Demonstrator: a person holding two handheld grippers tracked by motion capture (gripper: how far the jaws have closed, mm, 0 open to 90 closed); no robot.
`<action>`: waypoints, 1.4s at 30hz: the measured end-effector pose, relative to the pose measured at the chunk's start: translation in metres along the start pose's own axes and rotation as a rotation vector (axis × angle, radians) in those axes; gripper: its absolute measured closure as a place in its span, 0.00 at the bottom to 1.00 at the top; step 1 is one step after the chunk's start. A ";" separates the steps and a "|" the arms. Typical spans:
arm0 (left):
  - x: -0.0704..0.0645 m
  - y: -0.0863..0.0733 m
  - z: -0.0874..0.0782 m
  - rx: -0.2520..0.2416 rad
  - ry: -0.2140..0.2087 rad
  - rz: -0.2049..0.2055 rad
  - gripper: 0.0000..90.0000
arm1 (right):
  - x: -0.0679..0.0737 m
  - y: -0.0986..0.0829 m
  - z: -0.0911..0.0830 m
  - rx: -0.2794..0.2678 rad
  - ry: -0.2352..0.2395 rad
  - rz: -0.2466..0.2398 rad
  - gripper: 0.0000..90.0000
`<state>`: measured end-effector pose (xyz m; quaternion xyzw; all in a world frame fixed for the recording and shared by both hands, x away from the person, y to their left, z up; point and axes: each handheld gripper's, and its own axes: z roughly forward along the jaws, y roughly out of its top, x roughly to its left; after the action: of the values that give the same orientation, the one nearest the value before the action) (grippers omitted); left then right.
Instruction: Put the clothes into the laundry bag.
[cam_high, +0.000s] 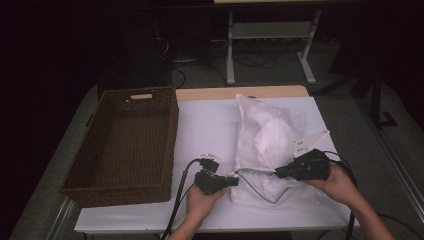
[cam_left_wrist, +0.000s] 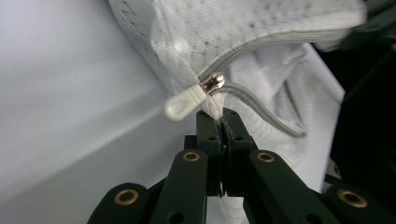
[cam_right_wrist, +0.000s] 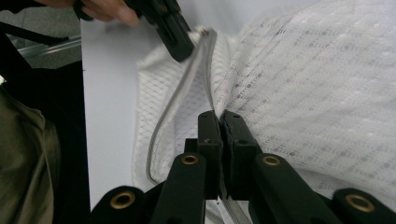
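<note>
A white mesh laundry bag (cam_high: 270, 145) lies on the right half of the white table, its grey zipper (cam_right_wrist: 187, 88) partly undone along the near edge. My left gripper (cam_high: 234, 181) is shut on the bag's corner fabric (cam_left_wrist: 223, 122), just below the metal slider and its white pull tab (cam_left_wrist: 184, 102). My right gripper (cam_high: 278, 173) is shut on the bag's upper mesh layer (cam_right_wrist: 219, 116) beside the zipper, lifting it. In the right gripper view, the left gripper (cam_right_wrist: 180, 49) appears at the top, at the zipper's far end.
A dark brown wicker basket (cam_high: 125, 145) stands empty on the left side of the table. A strip of white table (cam_high: 205, 125) lies between basket and bag. Cables trail from both grippers toward the near edge. A metal frame stands on the floor behind.
</note>
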<state>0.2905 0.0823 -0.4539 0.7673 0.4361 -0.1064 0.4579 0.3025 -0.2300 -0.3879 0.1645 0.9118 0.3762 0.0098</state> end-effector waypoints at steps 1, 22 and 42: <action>-0.002 -0.002 -0.005 -0.015 -0.009 0.003 0.98 | 0.000 0.000 0.001 0.003 -0.001 0.001 0.95; -0.008 -0.024 -0.022 -0.036 -0.062 0.022 0.92 | 0.017 0.029 0.012 0.036 -0.027 -0.037 0.73; -0.008 -0.042 -0.022 -0.030 -0.072 0.010 0.90 | 0.045 0.098 0.066 0.141 -0.026 -0.168 0.70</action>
<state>0.2480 0.1034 -0.4632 0.7581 0.4173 -0.1250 0.4853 0.2981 -0.1063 -0.3628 0.0924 0.9463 0.3069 0.0415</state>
